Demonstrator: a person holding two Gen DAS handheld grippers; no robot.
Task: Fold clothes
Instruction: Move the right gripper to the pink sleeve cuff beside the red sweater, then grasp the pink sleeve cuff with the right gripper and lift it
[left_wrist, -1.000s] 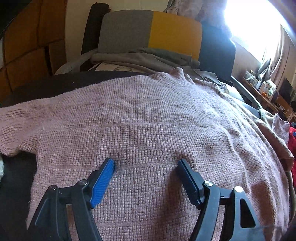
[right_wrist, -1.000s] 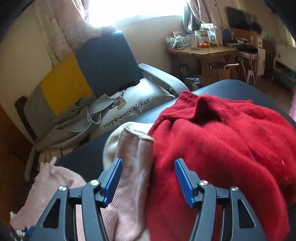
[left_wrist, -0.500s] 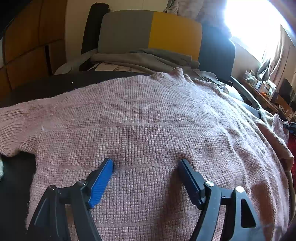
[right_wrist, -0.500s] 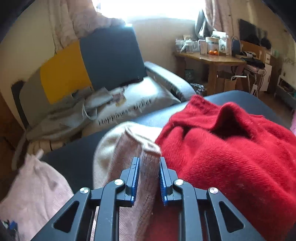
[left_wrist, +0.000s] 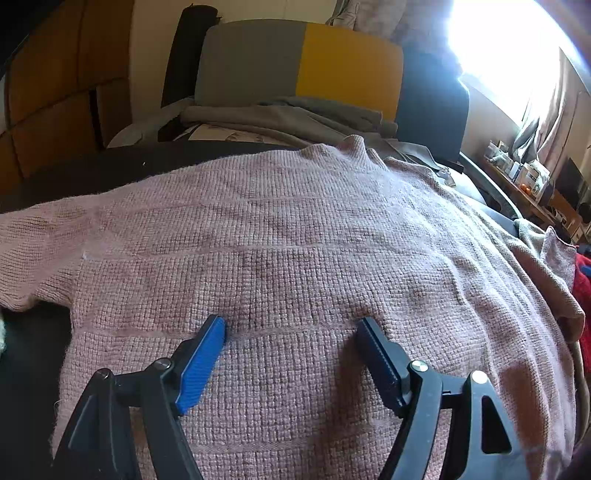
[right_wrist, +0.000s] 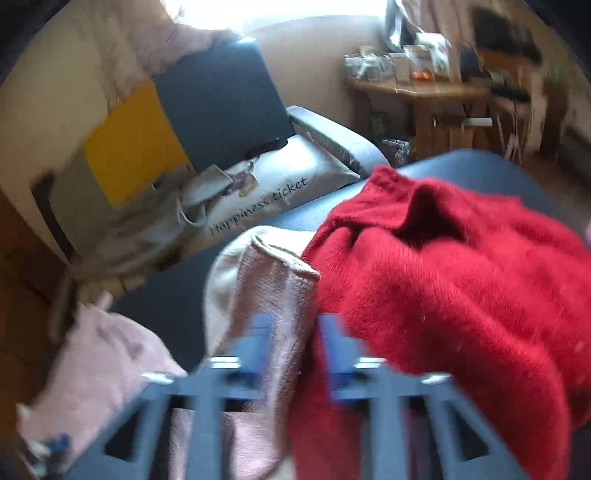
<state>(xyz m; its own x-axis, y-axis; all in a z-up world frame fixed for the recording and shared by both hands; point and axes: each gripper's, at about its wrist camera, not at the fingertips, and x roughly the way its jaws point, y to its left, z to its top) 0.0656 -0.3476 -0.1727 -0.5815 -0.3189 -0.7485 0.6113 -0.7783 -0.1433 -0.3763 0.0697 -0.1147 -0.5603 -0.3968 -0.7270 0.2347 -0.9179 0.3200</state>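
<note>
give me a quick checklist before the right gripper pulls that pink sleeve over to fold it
1. Right gripper closed on the pink sleeve: ok, jaws pinch the cuff end, though the view is blurred.
2. Only one garment in the jaws: cannot tell, the red sweater presses against the right jaw.
3. Left gripper ready to steady the pink sweater: ok, jaws open, low over the body panel.
4. Sweater body flat: ok, spread smooth with only mild ripples.
5. Other sleeve laid out: ok, it extends to the left edge of the left wrist view.
</note>
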